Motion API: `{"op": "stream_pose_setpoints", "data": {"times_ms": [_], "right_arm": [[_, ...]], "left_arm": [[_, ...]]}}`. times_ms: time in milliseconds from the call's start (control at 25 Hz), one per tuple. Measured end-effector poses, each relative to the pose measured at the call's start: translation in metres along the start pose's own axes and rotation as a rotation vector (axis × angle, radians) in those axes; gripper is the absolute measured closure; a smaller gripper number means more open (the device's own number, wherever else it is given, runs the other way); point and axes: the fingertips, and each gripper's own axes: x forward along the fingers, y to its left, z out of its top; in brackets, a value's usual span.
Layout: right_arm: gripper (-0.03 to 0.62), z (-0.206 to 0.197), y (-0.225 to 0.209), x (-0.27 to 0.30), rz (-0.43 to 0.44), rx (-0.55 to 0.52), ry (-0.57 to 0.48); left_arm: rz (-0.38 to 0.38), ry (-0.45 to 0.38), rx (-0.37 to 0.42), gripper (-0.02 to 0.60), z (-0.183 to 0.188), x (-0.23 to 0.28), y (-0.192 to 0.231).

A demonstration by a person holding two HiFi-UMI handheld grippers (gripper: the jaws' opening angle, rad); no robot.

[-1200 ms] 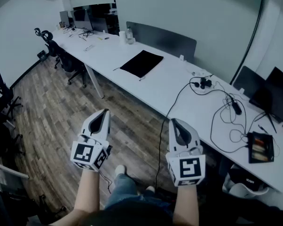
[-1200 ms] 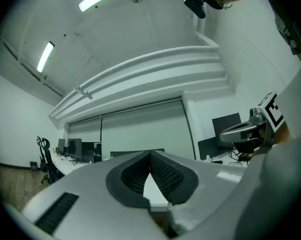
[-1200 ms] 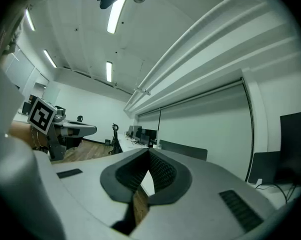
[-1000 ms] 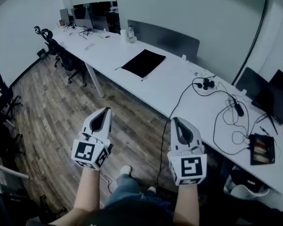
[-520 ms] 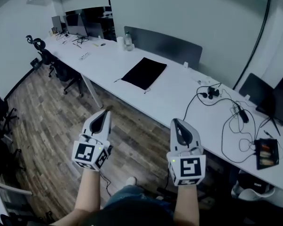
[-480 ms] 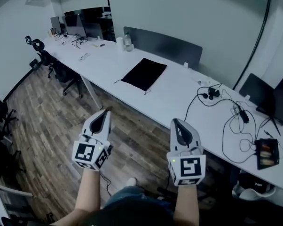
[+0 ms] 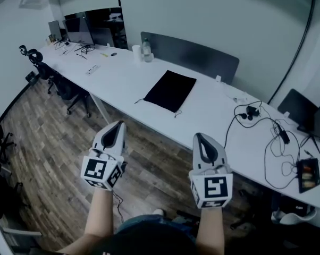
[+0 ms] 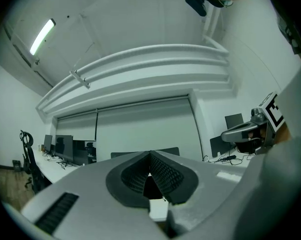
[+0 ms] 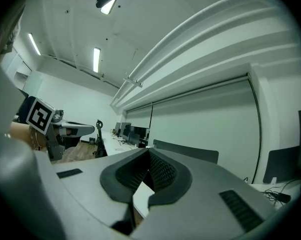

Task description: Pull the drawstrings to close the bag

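While the black drawstring bag (image 7: 170, 91) lay flat on the long white desk (image 7: 218, 122), well apart from both grippers, it was seen lower and nearer the middle of the head view than a second earlier, and the desk had grown larger in the picture. From this an approach toward the desk was judged to be under way, with the pulling itself not yet begun. Thin cords, taken to be the drawstrings (image 7: 139, 101), were glimpsed trailing from the near corners of the bag, untouched. The left gripper (image 7: 117, 126) and the right gripper (image 7: 198, 138) were held side by side above the wooden floor (image 7: 48, 142), in the same pose as before, each with its ribbed pads pressed together and nothing pinched between them; this was confirmed in the left gripper view (image 8: 149, 158) and the right gripper view (image 9: 146, 157). Beyond the bag, a grey partition (image 7: 192, 57), tangled cables (image 7: 271, 142) and distant monitors (image 7: 77, 31) were shown. Much remained unclear: the cords were too fine for their ends or knots to be traced, which edge of the bag formed its mouth could not be told, and whether anything was inside could not be judged. In both gripper views the bag could not be made out with any certainty.
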Motion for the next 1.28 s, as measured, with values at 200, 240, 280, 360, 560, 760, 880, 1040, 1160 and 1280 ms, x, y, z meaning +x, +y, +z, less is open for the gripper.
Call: {"op": "stream_pose_setpoints", "data": {"times_ms": [200,240,280,360,560,760,880,1040,1160,1280], "right_arm": [[0.6,-0.011,0.016,0.028,-0.009,-0.016,0.041],[0.6,-0.013,0.017,0.033,-0.006,-0.018,0.052],[0.6,-0.015,0.019,0.038,-0.003,-0.019,0.061],[0.6,-0.018,0.019,0.047,0.003,-0.018,0.075],[0.6,-0.026,0.017,0.077,0.016,-0.023,0.1],[0.6,-0.032,0.01,0.115,0.026,-0.016,0.095],[0.6,-0.04,0.0,0.144,0.017,0.0,0.103],[0.6,-0.054,-0.014,0.188,0.008,-0.002,0.096],[0.6,-0.065,-0.026,0.221,-0.013,0.022,0.122],[0.6,-0.074,-0.039,0.252,-0.048,0.069,0.162]], "left_arm": [[0.007,0.01,-0.041,0.581,-0.024,0.005,0.035],[0.01,0.015,-0.052,0.581,-0.028,0.006,0.04],[0.014,0.02,-0.062,0.581,-0.031,0.008,0.045],[0.02,0.025,-0.075,0.581,-0.036,0.014,0.053],[0.029,0.036,-0.086,0.581,-0.045,0.034,0.069],[0.033,0.035,-0.077,0.581,-0.055,0.064,0.089],[0.015,0.052,-0.063,0.581,-0.063,0.09,0.101],[-0.024,0.078,-0.057,0.581,-0.076,0.134,0.115],[-0.056,0.104,-0.053,0.581,-0.09,0.172,0.125],[-0.089,0.135,-0.054,0.581,-0.102,0.212,0.138]]}}
